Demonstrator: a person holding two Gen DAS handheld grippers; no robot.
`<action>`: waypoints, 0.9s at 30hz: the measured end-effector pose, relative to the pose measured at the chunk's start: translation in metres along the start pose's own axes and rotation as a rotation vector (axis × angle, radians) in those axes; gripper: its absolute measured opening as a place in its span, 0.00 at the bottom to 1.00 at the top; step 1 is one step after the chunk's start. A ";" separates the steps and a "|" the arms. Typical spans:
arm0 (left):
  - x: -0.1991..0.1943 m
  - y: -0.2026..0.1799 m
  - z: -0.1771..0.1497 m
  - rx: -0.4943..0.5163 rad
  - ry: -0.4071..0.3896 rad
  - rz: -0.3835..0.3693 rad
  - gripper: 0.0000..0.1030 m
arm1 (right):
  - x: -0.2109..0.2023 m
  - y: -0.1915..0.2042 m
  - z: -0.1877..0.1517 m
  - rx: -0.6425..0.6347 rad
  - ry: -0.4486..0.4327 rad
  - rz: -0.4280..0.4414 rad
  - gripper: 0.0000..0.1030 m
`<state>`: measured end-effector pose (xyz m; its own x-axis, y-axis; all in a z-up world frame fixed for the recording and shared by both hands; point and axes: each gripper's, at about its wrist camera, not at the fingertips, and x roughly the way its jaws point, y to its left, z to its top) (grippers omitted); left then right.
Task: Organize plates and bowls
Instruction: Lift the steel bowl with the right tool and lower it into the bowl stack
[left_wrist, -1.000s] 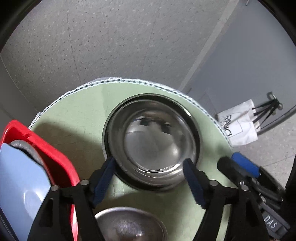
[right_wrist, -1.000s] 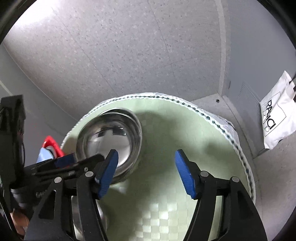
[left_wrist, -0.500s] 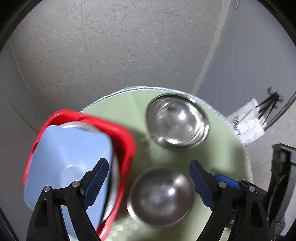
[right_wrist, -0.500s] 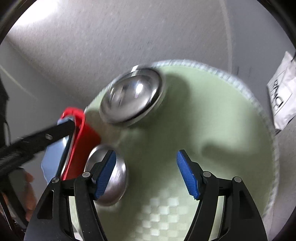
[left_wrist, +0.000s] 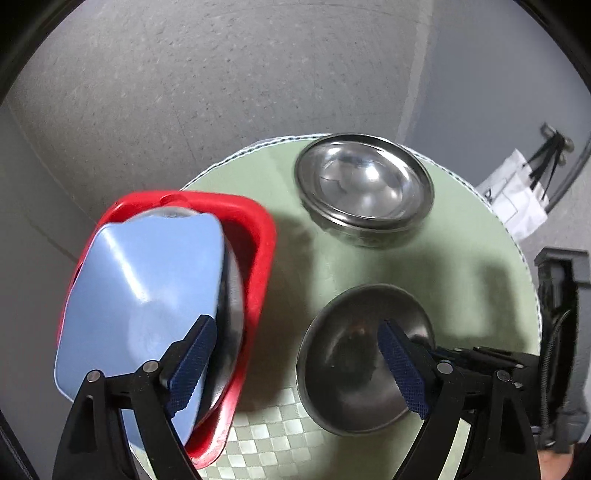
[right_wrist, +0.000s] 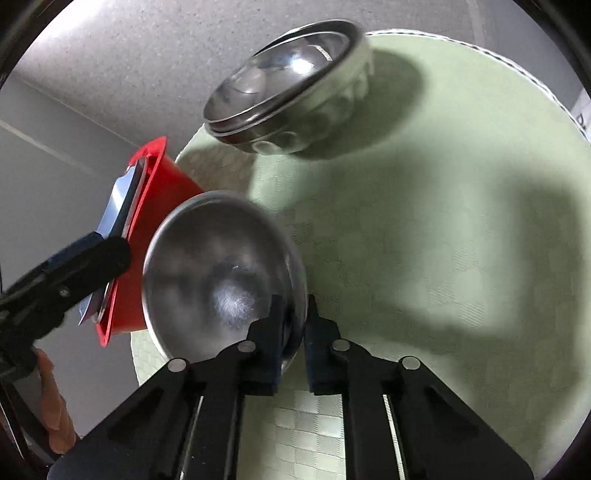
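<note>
A small steel bowl (right_wrist: 218, 273) sits on the round green mat (right_wrist: 461, 229), and my right gripper (right_wrist: 293, 332) is shut on its near rim. The same bowl shows in the left wrist view (left_wrist: 354, 354). Stacked steel bowls (left_wrist: 364, 186) stand at the far side of the mat, also seen from the right wrist (right_wrist: 288, 85). A red tub (left_wrist: 258, 258) at the left holds a blue plate (left_wrist: 144, 291) and a steel dish on edge. My left gripper (left_wrist: 295, 369) is open, with one finger over the blue plate and one over the small bowl.
The mat (left_wrist: 461, 240) covers a small round table with grey floor around it. A white paper bag (left_wrist: 517, 199) lies on the floor at the right. The red tub (right_wrist: 155, 221) stands close to the left of the small bowl.
Both grippers have pulled back from the stacked bowls. My right gripper has swung left and closed on the small bowl's rim. The left gripper stays open, now over the tub and small bowl.
</note>
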<state>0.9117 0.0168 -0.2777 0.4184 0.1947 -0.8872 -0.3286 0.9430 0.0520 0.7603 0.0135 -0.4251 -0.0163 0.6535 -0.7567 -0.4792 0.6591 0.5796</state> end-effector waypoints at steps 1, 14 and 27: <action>0.005 -0.004 0.003 0.003 0.009 -0.002 0.81 | -0.002 -0.003 -0.001 0.008 0.000 0.007 0.07; 0.048 -0.039 0.023 0.082 0.076 -0.089 0.35 | -0.027 -0.054 -0.010 0.104 -0.044 0.088 0.05; 0.029 -0.038 0.065 0.055 -0.037 -0.176 0.11 | -0.081 -0.037 0.032 0.040 -0.131 0.040 0.05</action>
<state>0.9910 0.0037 -0.2754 0.4966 0.0338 -0.8673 -0.2010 0.9766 -0.0770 0.8071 -0.0523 -0.3755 0.0814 0.7207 -0.6885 -0.4454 0.6443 0.6217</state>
